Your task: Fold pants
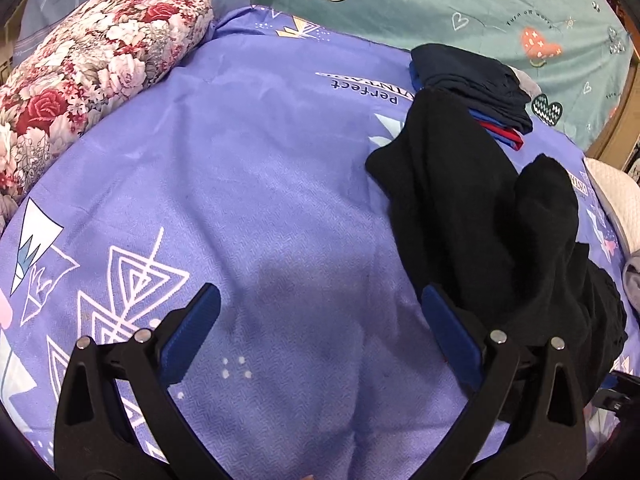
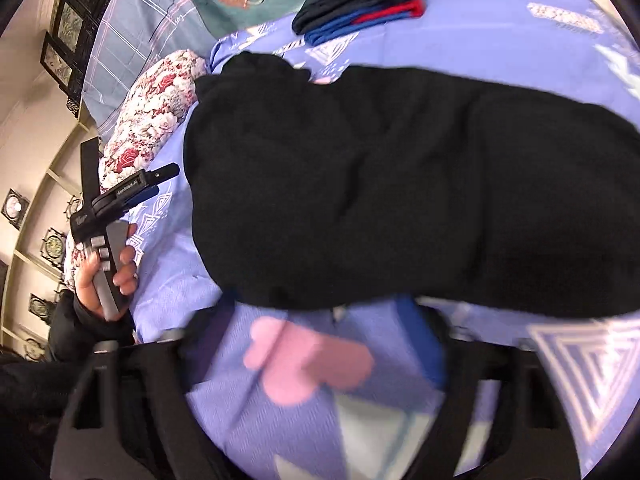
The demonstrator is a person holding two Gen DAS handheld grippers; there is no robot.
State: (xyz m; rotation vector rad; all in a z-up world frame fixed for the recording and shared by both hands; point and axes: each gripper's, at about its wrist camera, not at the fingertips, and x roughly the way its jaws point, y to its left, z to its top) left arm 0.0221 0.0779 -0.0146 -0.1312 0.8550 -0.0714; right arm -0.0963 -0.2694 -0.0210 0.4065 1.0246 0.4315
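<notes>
The black pants [image 1: 472, 208] lie bunched on the purple bedsheet [image 1: 248, 184], right of my left gripper [image 1: 320, 312]. That gripper is open and empty, its blue-padded fingers [image 1: 196, 328] over bare sheet; its right finger sits at the pants' edge. In the right wrist view the pants [image 2: 400, 184] spread wide across the frame. My right gripper [image 2: 316, 320] is blurred by motion; its fingers stand apart just below the pants' near edge. The left gripper [image 2: 132, 192] shows there too, held in a hand at the left.
A stack of folded dark, blue and red clothes [image 1: 476, 88] lies beyond the pants. A floral pillow [image 1: 92, 76] sits at the far left. A teal heart-print cover [image 1: 440, 8] lies behind. A white knit item [image 1: 616, 196] is at the right edge.
</notes>
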